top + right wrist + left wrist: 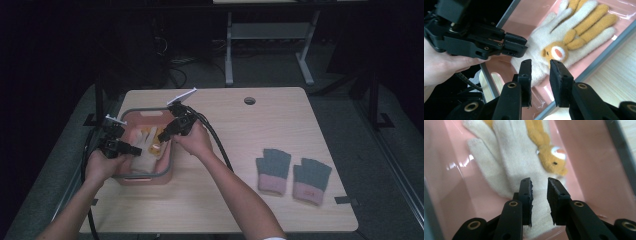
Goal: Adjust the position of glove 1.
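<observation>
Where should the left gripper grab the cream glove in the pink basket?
Probably the cuff end of the cream glove, coming straight down from above. It lies flat on the floor of the pink basket, the cuff already between the left gripper fingers and free of the orange glove.

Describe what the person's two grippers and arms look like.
Both the left gripper and the right gripper are black, each with two flat, ribbed jaws on arms with brass-ringed pivots. Each carries a pale three-cornered plate and trails a thick black cable. The forearms are bare.
</observation>
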Demonstrator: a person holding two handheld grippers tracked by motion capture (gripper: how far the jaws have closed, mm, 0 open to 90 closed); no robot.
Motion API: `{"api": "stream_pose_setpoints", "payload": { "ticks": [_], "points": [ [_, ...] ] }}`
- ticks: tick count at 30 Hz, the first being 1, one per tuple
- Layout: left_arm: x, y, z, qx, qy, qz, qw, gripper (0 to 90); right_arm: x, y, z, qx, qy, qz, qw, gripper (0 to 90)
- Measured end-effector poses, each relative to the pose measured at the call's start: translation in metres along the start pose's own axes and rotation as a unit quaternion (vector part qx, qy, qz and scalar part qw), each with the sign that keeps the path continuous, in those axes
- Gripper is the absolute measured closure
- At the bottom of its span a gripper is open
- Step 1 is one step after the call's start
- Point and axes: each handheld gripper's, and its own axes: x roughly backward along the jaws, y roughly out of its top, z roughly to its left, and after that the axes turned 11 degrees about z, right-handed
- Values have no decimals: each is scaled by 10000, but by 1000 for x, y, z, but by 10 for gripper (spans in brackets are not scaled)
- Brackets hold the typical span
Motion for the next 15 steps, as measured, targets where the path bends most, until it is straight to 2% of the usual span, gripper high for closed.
{"api": "stream_pose_setpoints", "payload": {
  "ticks": [6,10,15],
  "points": [
    [-11,3,-3,-133,271,361,9989,720,5,-5,-3,-10,11,-35,10000,702],
    [-12,3,-3,-64,242,325,9992,707,9,-9,-4,-38,24,-51,10000,698],
    [-5,2,-2,-29,109,71,9999,674,13,-12,-5,-22,14,-86,10000,685]
  ]
}}
